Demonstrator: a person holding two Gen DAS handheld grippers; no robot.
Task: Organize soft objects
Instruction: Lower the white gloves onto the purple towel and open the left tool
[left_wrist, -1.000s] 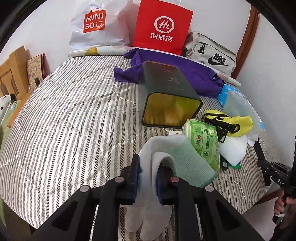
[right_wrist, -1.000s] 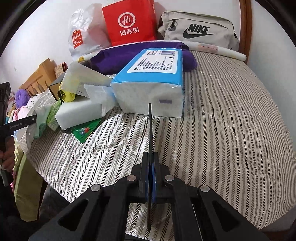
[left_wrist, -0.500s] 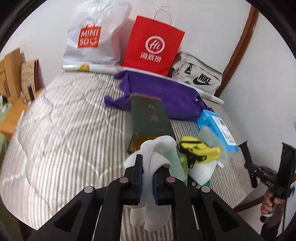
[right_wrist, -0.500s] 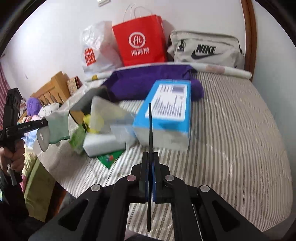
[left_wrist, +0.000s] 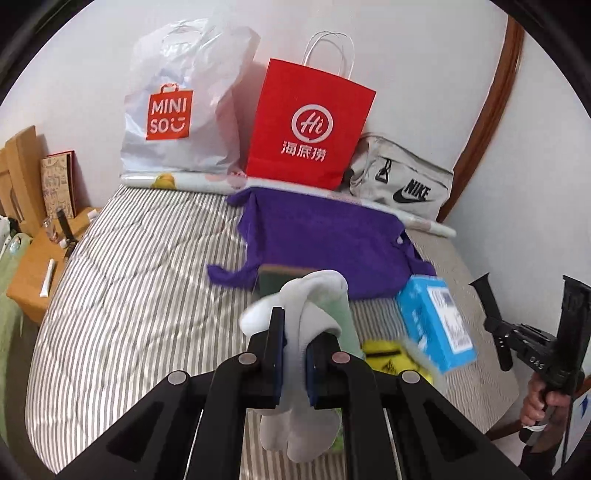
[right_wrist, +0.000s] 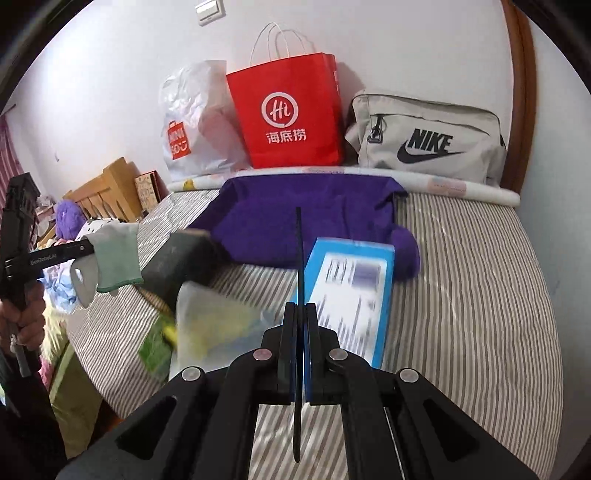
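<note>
In left claw (left_wrist: 295, 354): one glove (left_wrist: 314, 310).

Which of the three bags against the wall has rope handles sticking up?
The red paper bag in the middle. Its white loop handles stand above it. The white Miniso plastic bag left of it and the grey Nike bag right show none.

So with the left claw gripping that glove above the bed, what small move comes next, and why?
Probably carry the glove forward toward the open green box and lower it in. The left claw is shut on the glove, lifted off the striped bed, and the box lies just ahead. The right claw pinches only a thin black strip.
</note>
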